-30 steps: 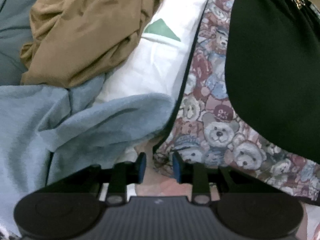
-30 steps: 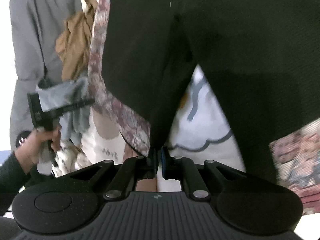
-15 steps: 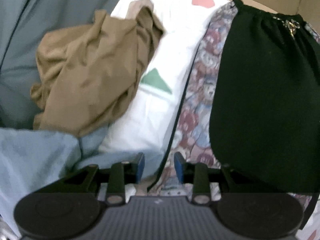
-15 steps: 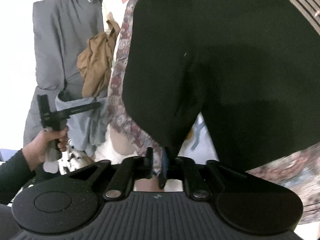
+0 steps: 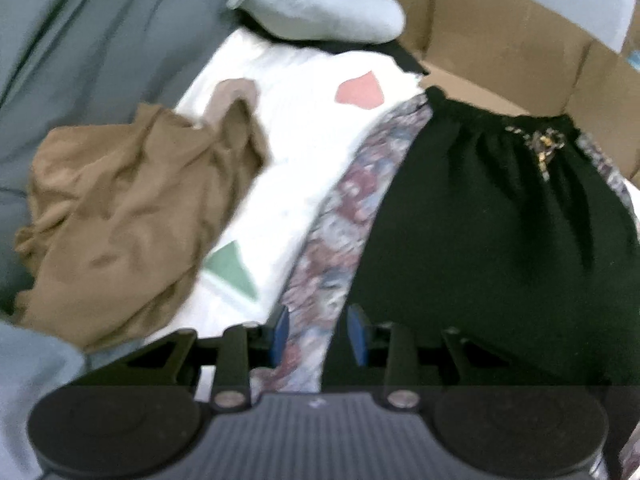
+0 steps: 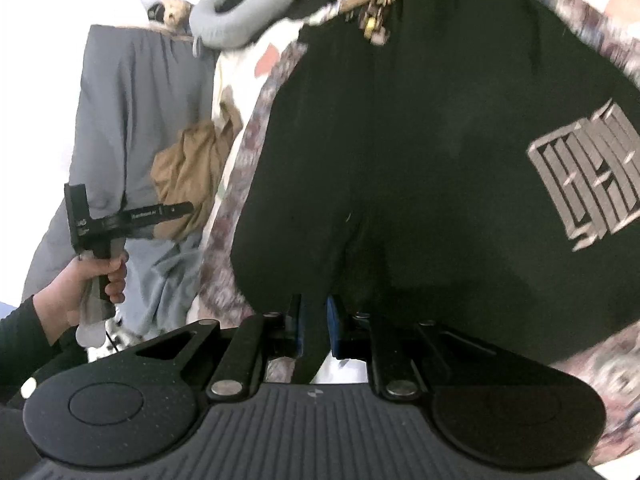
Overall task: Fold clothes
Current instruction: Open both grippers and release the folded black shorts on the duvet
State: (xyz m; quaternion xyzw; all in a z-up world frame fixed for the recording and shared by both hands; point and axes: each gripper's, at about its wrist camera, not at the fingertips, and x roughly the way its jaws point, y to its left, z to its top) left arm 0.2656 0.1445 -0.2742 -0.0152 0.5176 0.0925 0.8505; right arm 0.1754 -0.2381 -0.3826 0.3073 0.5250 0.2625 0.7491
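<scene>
Newly revealed cardboard box [image 5: 500, 48] behind bedding [image 5: 304, 128]

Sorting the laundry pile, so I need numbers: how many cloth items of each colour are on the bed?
Black: 1, the shorts.
Brown: 1, the crumpled top.
Light blue: 1, the garment at the near edge.
Bear-print: 1, the cloth under the shorts.
White with coloured shapes: 1, the sheet.
Total: 5.

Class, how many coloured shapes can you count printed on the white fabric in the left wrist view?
2: a pink patch near the far end of the white fabric, and a green triangle nearer the camera. Clothes may hide others.
</scene>
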